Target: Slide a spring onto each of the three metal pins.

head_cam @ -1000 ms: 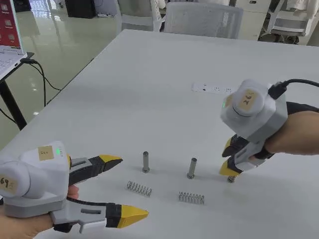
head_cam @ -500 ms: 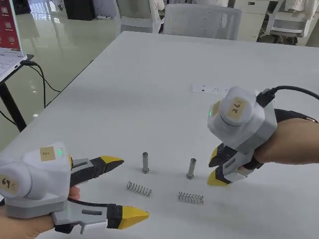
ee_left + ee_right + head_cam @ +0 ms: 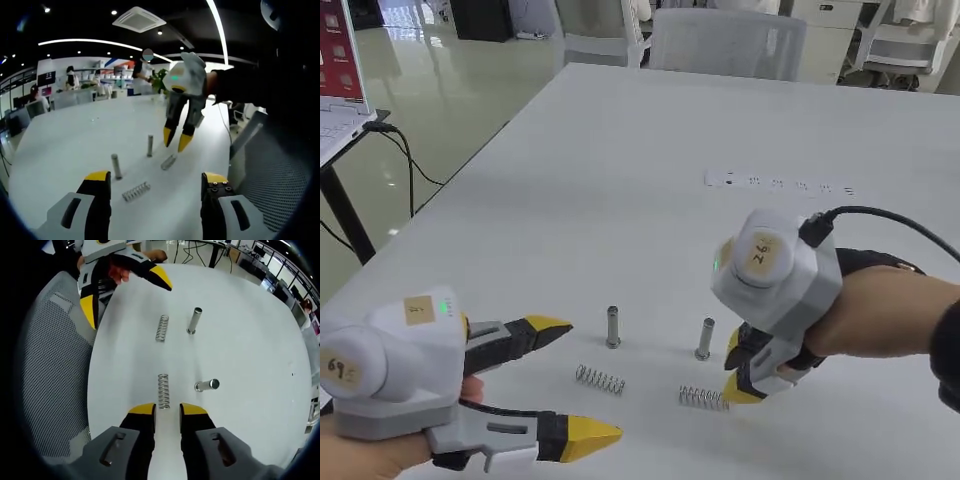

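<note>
White office table [image 3: 620, 150], two upright pins [image 3: 613, 327], two springs lying flat, first spring [image 3: 163, 390] at the tips of right gripper [image 3: 168, 408], jaws narrowly parted, empty, second spring [image 3: 136, 191] just ahead of left gripper [image 3: 156, 176], jaws spread wide, empty.

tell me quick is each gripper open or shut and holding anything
left gripper: open wide, holding nothing
right gripper: open a little, tips at the end of a spring, nothing held
</note>
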`<state>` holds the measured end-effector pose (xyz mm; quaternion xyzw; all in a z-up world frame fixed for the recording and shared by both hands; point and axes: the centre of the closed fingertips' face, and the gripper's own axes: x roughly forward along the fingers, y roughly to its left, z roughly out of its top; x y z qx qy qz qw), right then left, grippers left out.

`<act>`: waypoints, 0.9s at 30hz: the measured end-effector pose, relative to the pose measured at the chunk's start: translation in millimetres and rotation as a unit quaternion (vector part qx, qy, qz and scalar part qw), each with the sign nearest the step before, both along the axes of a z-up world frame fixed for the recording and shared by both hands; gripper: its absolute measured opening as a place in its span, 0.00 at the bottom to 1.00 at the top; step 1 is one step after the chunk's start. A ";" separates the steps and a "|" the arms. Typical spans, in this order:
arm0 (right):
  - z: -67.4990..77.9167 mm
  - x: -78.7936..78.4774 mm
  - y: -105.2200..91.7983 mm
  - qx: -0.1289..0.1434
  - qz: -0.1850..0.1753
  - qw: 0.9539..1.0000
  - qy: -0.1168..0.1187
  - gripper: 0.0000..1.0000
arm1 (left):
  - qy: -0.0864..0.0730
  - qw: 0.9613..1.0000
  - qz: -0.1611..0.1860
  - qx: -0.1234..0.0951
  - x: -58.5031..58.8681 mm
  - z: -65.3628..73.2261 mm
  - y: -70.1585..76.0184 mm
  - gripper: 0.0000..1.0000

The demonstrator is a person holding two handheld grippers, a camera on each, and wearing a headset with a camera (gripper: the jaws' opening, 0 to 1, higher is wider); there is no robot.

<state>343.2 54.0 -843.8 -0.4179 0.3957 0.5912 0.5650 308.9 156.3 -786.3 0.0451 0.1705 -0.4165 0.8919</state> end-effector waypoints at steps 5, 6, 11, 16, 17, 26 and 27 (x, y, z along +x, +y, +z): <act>-8.3 -1.5 0.4 -0.010 0.004 1.000 0.001 0.15 | 0.000 1.000 -0.001 -0.001 0.6 0.4 -0.8 0.68; -9.2 -2.1 0.7 -0.010 0.004 1.000 0.003 0.15 | 0.000 1.000 -0.002 -0.001 0.6 0.2 -0.8 0.68; -15.6 -4.1 1.3 -0.016 0.005 1.000 0.006 0.13 | 0.002 1.000 -0.002 -0.001 0.2 -0.7 -0.6 0.68; -20.4 -4.6 2.0 -0.021 0.007 1.000 0.005 0.12 | 0.003 1.000 -0.003 -0.001 -0.6 -1.5 0.0 0.67; -20.9 -4.5 1.8 -0.023 0.008 1.000 0.004 0.11 | 0.003 1.000 -0.004 -0.001 -0.7 -1.6 0.0 0.67; -25.9 -5.2 0.1 -0.031 0.007 0.999 0.004 0.08 | 0.004 1.000 -0.008 -0.002 -0.5 -1.5 -0.9 0.66; -25.8 -4.5 -0.1 -0.031 0.007 0.999 0.001 0.08 | 0.004 1.000 -0.008 -0.003 -0.6 -1.6 -1.1 0.66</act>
